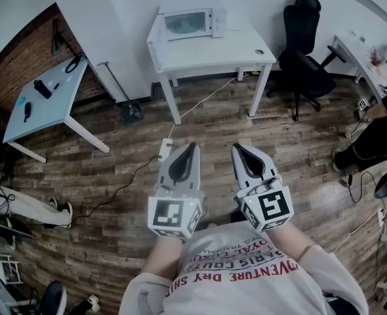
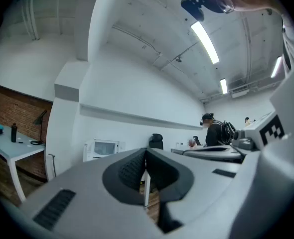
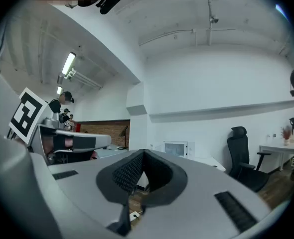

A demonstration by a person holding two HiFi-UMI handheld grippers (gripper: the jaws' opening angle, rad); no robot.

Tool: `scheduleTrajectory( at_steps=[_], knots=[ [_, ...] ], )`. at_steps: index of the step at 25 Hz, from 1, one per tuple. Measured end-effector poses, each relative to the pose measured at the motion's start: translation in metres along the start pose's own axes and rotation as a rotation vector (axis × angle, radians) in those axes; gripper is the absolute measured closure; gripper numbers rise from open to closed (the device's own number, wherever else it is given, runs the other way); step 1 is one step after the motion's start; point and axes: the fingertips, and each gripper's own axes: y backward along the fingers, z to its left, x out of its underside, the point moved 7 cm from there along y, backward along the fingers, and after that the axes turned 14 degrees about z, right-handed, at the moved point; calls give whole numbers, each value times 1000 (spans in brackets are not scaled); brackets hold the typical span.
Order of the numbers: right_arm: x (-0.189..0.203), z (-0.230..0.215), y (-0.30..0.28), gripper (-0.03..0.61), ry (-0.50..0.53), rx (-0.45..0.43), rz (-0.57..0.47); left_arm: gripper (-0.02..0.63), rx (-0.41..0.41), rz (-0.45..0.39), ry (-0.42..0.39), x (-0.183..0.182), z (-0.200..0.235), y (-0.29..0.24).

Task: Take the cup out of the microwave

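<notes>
A white microwave [image 1: 192,22] with its door closed stands on a white table [image 1: 239,51] across the room; the cup is not visible. The microwave also shows small in the left gripper view [image 2: 103,148] and the right gripper view [image 3: 176,148]. My left gripper [image 1: 191,147] and right gripper [image 1: 238,149] are held side by side close to my body, level, pointing toward the table. Both are shut with nothing between their jaws, and both are far from the microwave.
A black office chair [image 1: 303,41] stands right of the white table. A second white table [image 1: 46,97] with small dark items is at the left by a brick wall. A cable and power strip [image 1: 165,149] lie on the wood floor. A seated person [image 1: 377,133] is at the right.
</notes>
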Motion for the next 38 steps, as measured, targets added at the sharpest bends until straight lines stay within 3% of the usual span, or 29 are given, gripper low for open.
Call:
scheduleTrajectory(
  at_steps=[11, 17, 24, 38],
  knots=[
    [6, 0, -10, 568, -31, -28, 12, 606, 25, 11, -2, 5, 3, -10],
    [9, -10, -26, 568, -41, -52, 39, 606, 29, 59, 33, 12, 12, -32],
    [21, -60, -68, 568, -98, -80, 91, 606, 43, 132, 97, 28, 14, -84],
    [-15, -214, -191, 568, -21, -168, 101, 606, -109, 121, 156, -13, 47, -240]
  ],
)
